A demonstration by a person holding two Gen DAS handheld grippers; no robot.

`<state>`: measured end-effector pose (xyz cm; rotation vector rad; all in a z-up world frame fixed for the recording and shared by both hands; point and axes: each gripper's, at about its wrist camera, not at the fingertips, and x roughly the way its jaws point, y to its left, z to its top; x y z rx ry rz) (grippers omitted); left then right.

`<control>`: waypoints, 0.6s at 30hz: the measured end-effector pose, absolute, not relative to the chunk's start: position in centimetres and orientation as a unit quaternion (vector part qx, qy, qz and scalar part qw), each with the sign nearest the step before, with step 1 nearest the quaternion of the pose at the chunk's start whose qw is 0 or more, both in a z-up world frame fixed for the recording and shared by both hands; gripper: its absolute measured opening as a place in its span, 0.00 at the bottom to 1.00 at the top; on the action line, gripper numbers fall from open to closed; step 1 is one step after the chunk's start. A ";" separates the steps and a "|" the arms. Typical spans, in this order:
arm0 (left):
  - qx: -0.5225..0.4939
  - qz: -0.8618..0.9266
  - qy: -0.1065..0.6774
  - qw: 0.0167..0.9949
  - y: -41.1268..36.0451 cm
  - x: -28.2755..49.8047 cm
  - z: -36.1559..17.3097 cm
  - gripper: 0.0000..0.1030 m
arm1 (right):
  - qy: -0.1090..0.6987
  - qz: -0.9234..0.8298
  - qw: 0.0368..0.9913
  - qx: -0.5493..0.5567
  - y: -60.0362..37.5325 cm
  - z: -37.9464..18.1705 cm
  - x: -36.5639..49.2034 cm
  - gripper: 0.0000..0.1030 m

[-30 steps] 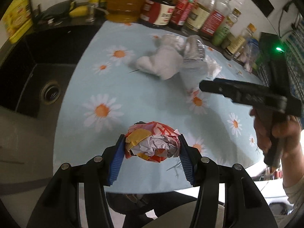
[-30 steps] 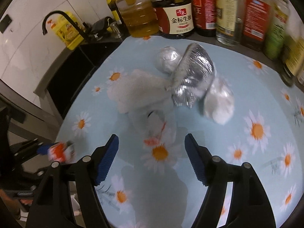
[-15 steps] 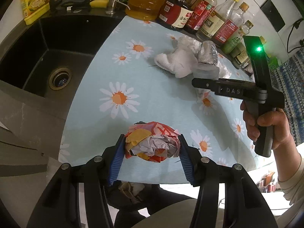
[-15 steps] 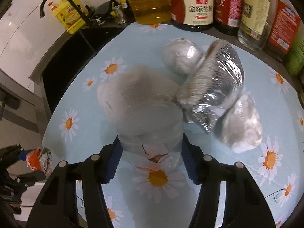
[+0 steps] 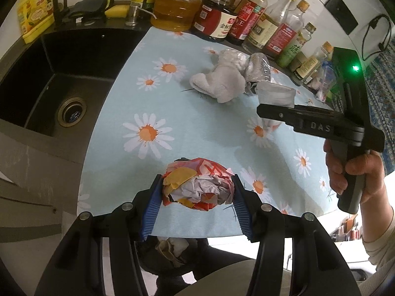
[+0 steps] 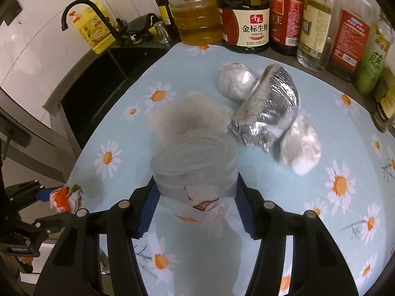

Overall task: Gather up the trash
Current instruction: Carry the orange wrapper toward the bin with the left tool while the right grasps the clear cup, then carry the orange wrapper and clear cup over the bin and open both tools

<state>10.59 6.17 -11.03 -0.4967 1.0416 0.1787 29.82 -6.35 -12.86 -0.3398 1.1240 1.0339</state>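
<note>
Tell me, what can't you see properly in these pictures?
- Trash bin, left wrist view: mostly hidden behind the left gripper and its crumpled wrapper.
- Clear plastic cup, right wrist view: blurred, so its label is unreadable.
- Bottles, right wrist view: tops cut off by the edge.

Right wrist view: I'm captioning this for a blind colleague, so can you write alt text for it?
The right gripper clamps a clear plastic cup over a daisy-print tablecloth. Behind it lie a grey cloth, a foil bag and two wrapped lumps, with sauce bottles along the wall.
</note>
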 end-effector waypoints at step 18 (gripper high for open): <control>-0.209 0.027 0.483 0.850 4.1 7.1 -10.8 0.50 | 0.504 0.427 0.740 -0.126 -12.4 -10.6 22.2 0.56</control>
